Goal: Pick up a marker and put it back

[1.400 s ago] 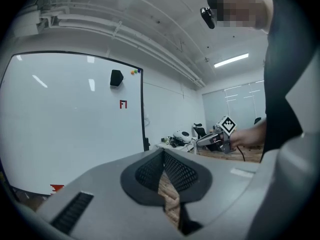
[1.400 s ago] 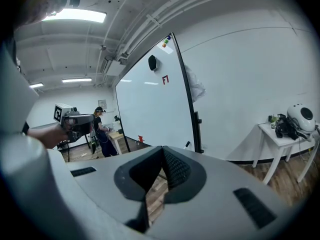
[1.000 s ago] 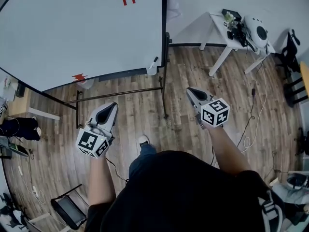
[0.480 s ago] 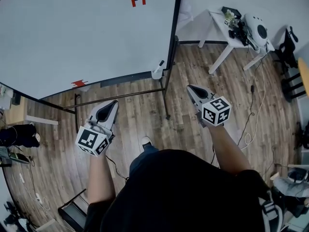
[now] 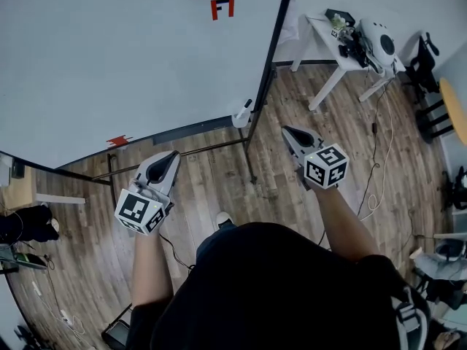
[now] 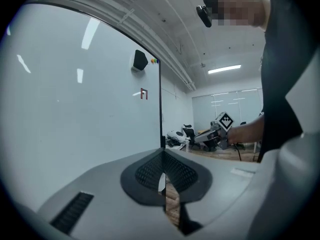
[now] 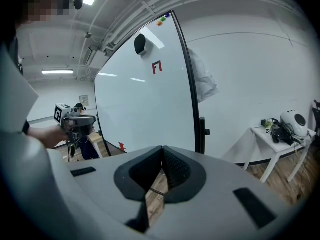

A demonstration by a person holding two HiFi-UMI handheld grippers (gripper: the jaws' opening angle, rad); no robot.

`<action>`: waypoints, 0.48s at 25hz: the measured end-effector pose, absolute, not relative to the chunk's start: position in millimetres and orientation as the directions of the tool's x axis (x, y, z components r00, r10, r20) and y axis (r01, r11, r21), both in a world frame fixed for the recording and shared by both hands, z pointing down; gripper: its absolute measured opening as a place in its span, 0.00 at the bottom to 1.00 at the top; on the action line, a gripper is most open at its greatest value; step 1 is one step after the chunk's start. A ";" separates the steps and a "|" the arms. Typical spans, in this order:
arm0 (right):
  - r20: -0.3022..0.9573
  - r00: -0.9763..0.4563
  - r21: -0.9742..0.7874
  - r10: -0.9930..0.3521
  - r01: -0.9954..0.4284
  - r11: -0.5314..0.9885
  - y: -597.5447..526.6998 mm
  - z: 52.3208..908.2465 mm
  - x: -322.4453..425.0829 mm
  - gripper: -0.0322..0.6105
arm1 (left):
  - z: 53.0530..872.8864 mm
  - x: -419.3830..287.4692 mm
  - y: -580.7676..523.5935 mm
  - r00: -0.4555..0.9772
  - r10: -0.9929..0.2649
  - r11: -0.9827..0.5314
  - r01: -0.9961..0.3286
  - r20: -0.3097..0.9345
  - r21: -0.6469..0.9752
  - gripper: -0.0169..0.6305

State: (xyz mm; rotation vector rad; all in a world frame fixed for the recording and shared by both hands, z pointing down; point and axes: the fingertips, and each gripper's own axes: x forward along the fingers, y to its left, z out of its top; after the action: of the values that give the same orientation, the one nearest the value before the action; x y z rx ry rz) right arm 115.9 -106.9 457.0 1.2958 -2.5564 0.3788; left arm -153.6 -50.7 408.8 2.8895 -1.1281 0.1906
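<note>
— What's around you out there?
— I see a large whiteboard (image 5: 131, 64) on a black stand (image 5: 250, 155), over a wood floor (image 5: 219, 188). A red mark (image 5: 222, 9) sits near its top, and a smaller red one (image 5: 119, 140) sits low down.
— And on the right?
— A white table (image 5: 315, 25) by the wall carries a rounded white device (image 5: 380, 42) and dark clutter (image 5: 355, 49). A cable (image 5: 379, 172) trails over the floor nearby. In the left gripper view, a black object (image 6: 140, 60) sits high on the board.
</note>
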 end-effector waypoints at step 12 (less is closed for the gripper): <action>0.363 -0.510 -0.050 -0.780 -0.847 0.530 -126.4 455.6 70.6 0.05 | 422.4 -192.4 -83.4 0.789 -0.598 -0.797 -0.605 0.139 0.007 0.04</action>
State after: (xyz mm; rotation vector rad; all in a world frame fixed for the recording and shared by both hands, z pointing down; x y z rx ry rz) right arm 70.6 -126.4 455.6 1.3563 -2.4761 0.3191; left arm -192.4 -83.4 422.4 2.9232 -0.9830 0.2000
